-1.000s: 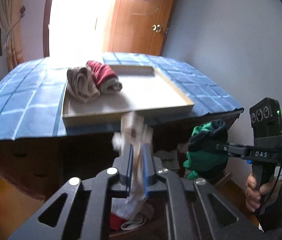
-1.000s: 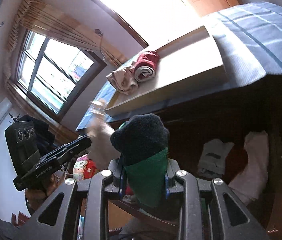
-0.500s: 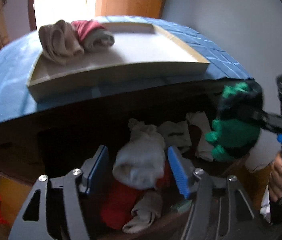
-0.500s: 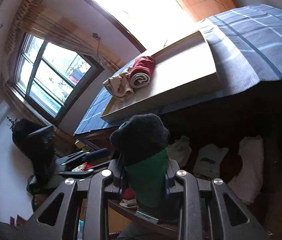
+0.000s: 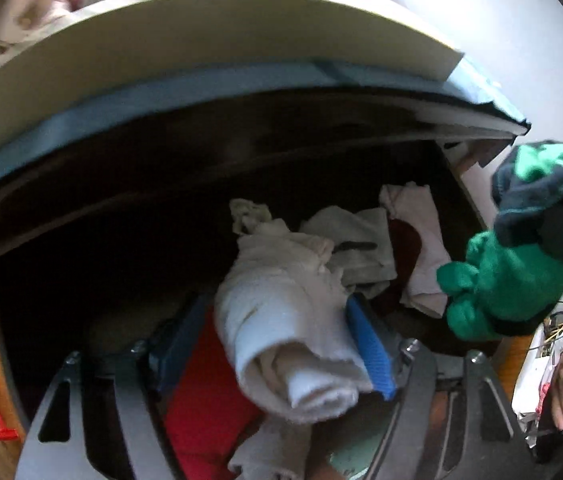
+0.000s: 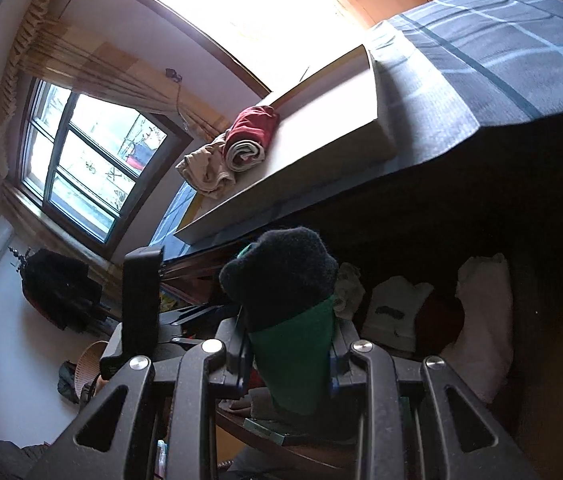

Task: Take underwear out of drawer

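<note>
The open drawer (image 5: 466,192) holds several rolled pieces of underwear. My left gripper (image 5: 275,308) points down into it and its jaws are opening. A white rolled piece (image 5: 293,360) lies between the blue pads (image 5: 371,348), loose on the left side, on top of a red piece (image 5: 201,400). To the right, above the drawer's front, my right gripper (image 6: 287,344) is shut on a green and dark rolled piece (image 6: 281,280); the same green piece (image 5: 513,280) shows in the left wrist view.
Above the drawer a pale tray (image 6: 321,152) rests on a blue checked cloth (image 6: 481,60), with a red roll (image 6: 251,136) and a beige piece (image 6: 205,168) at its far end. More white (image 5: 361,248) and pinkish (image 5: 421,248) pieces lie deeper in the drawer. A wall is close on the right.
My left gripper came down from tray height into the drawer and its jaws parted from the white cloth they gripped. The right gripper kept its hold and barely shifted.
</note>
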`<state>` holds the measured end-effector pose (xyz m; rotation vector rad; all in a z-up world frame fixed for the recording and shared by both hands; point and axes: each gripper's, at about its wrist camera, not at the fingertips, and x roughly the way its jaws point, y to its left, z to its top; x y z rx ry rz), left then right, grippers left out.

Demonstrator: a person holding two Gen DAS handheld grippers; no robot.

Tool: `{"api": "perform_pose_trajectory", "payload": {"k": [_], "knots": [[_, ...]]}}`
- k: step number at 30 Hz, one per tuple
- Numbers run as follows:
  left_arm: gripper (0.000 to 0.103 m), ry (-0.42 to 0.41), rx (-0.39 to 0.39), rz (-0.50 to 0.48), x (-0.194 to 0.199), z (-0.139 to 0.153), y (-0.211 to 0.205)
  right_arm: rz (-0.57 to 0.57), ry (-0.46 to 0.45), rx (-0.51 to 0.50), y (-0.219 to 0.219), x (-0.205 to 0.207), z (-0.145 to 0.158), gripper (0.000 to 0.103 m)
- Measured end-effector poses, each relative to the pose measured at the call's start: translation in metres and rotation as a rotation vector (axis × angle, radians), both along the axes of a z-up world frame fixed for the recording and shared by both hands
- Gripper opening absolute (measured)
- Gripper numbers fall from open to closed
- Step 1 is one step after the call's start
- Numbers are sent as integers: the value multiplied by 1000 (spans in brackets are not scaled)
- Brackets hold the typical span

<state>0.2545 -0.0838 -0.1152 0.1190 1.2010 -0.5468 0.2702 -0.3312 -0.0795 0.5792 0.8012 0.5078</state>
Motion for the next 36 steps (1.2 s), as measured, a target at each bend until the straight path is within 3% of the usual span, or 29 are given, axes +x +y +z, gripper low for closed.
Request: {"api": "perform_pose_trajectory", "payload": {"k": [4, 6, 9, 12, 21, 29, 36], "knots": [[72, 20, 19, 4, 4, -12, -11, -7, 1, 0, -4, 0, -2, 30], [51, 11, 20, -4, 2, -15, -12, -12, 0, -2, -7, 0, -2, 30], [39, -32, 12, -20, -5, -10, -11, -18, 2, 1, -10, 0, -2, 30], [35, -37, -30, -1, -10, -3, -1, -23, 5, 2, -10, -1, -3, 30], [35, -146, -161, -25, -55, 54, 37, -39, -20, 7, -9, -6, 9, 30], [35, -319, -231, -34, -85, 123, 66, -14, -40, 22, 4, -7, 26, 30], [35, -480, -260, 8, -89, 175, 83, 6, -95, 33, 16, 2, 59, 30]]}}
